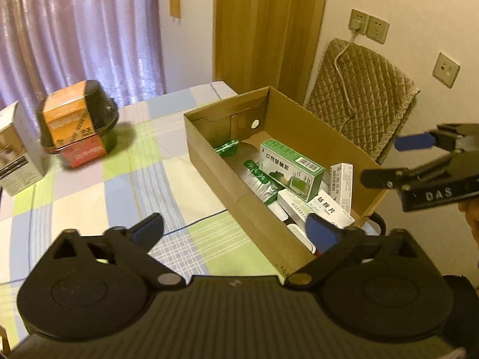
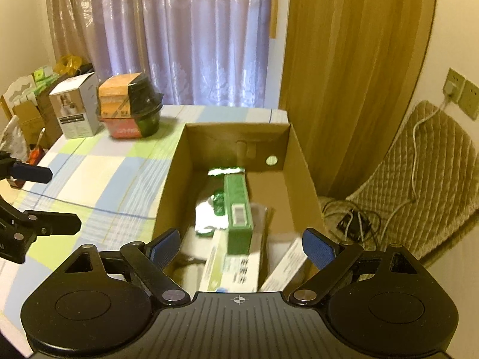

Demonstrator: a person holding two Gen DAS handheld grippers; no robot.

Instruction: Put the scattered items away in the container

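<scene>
From the left wrist camera, the left gripper (image 1: 236,230) hangs with its fingers spread wide and nothing between them, above the table (image 1: 104,185) and the near end of the cardboard box (image 1: 239,179) by the table's right edge. A green box (image 1: 292,164) and white boxes (image 1: 317,209) lie inside. From the right wrist camera, the right gripper (image 2: 242,246) is likewise wide apart and empty, hovering over the cardboard box (image 2: 299,164); the green box (image 2: 238,212) rests on foil packets (image 2: 206,218). A bowl (image 2: 131,109) stands near the table's far left corner.
</scene>
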